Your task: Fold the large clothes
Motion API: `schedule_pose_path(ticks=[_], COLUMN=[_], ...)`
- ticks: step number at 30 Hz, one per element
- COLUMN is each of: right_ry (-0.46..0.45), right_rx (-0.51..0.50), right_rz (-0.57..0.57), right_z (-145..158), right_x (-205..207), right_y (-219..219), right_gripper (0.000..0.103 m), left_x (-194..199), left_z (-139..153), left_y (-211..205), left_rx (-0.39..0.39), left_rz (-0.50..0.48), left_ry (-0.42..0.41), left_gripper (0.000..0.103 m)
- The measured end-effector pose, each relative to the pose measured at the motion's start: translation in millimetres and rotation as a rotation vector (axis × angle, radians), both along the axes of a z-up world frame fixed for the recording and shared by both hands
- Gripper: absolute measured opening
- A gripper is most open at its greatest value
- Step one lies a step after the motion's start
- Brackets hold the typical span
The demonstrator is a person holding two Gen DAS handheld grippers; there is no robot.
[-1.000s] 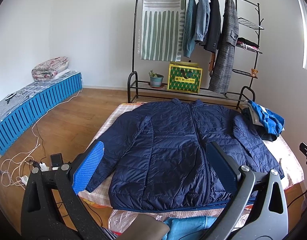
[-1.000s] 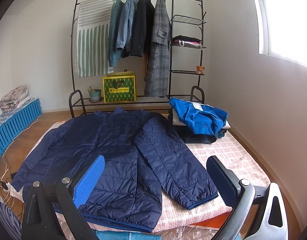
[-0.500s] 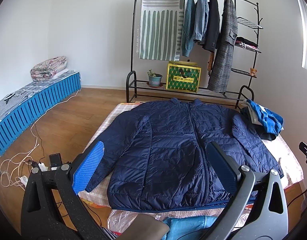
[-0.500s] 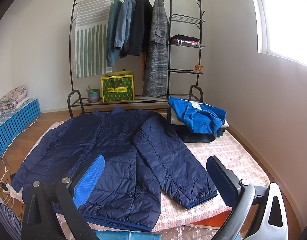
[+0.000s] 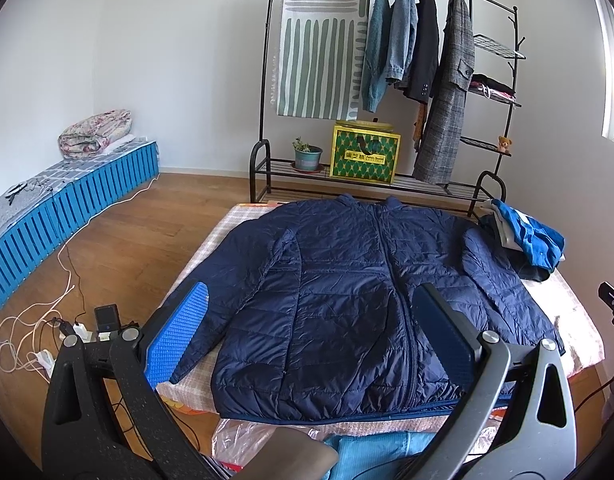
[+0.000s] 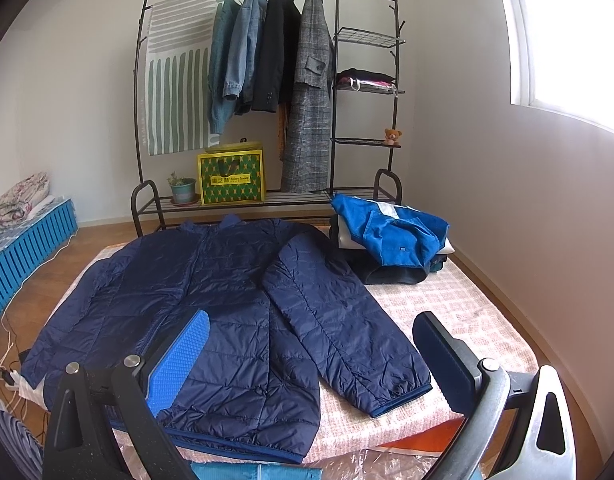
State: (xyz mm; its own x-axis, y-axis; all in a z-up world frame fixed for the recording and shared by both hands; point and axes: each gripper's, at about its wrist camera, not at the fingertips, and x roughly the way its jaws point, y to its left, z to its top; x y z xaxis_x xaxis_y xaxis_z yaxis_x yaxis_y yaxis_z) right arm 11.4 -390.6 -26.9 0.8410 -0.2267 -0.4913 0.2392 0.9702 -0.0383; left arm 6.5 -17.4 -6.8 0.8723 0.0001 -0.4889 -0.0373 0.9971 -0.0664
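Note:
A navy quilted jacket point(image 5: 339, 300) lies flat, front up, on a low checked mattress point(image 5: 575, 312), collar toward the far end and both sleeves spread at its sides. It also shows in the right wrist view point(image 6: 211, 308), with its right sleeve point(image 6: 343, 328) angled toward the near corner. My left gripper point(image 5: 311, 332) is open and empty, held above the jacket's near hem. My right gripper point(image 6: 311, 356) is open and empty above the near right part of the jacket.
A pile of folded clothes topped by a bright blue garment point(image 6: 391, 232) sits at the mattress's far right corner. A black clothes rack point(image 5: 391, 80) with hanging coats stands behind. A blue slatted bench point(image 5: 67, 208) and cables point(image 5: 39, 320) are on the floor at left.
Both views have drifted slightly back and up from the jacket. The jacket has not moved and both grippers stay open.

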Motion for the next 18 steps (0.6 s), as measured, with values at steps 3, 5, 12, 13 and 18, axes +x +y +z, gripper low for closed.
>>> schedule_pose_path(ticks=[3,5,12,13,18], right_ry=[0.001,0.003,0.006,0.006,-0.002], right_rx=[-0.003,-0.002,-0.001,0.001,0.011], right_rz=[0.002,0.004,0.015,0.018,0.074], right_z=[0.9,1.3,1.4,1.5,3.8], right_x=[0.9,2.5,7.6,8.5,22.1], right_y=[1.1,2.0,7.5,8.7,22.9], right_gripper=[0.103,0.103,0.103,0.103,0.103], left_x=[0.7,1.8,6.0,6.3,7.2], left_z=[-0.7,-1.1,-3.6,-4.3,-4.7], left_y=[1.5,6.3,17.2,19.0,35.9], left_rx=[0.001,-0.004,-0.005,-0.004,0.016], left_rz=[0.004,0.008,0.023,0.026,0.075], left_ry=[0.003,0.008,0.011,0.012,-0.001], left_gripper=[0.103,0.103,0.103,0.103,0.103])
